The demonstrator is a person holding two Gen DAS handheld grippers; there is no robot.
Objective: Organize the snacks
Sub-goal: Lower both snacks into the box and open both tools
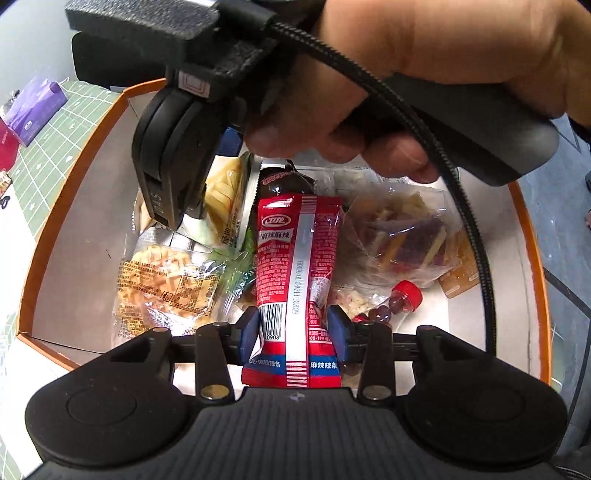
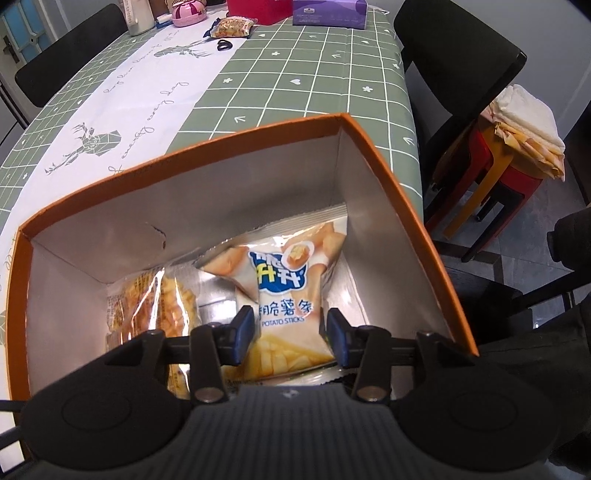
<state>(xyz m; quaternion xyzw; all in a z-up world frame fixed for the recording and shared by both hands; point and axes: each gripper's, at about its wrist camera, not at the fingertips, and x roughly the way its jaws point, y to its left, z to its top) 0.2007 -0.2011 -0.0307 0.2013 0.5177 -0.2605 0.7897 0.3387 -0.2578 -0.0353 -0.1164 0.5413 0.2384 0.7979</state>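
Note:
An orange-rimmed box (image 1: 48, 236) (image 2: 388, 177) with white walls holds several snacks. My left gripper (image 1: 294, 328) stands open over it, and a red spicy-strip packet (image 1: 295, 251) lies lengthwise between its blue pads, its far end resting on the other snacks. My right gripper (image 2: 291, 332) is open too, with a potato sticks bag (image 2: 288, 288) lying between its pads on the box floor. A bag of yellow crackers (image 1: 166, 284) (image 2: 162, 306) lies to the left. A hand (image 1: 424, 66) holding the right gripper fills the top of the left wrist view.
Also in the box are a clear bag of mixed coloured chips (image 1: 402, 232) and a small red-capped candy bottle (image 1: 402, 295). On the green checked tablecloth (image 2: 295, 81) stand a purple box (image 2: 328, 13) and a snack bag (image 2: 232, 27). A dark chair (image 2: 461, 55) and a stool (image 2: 517, 147) stand right.

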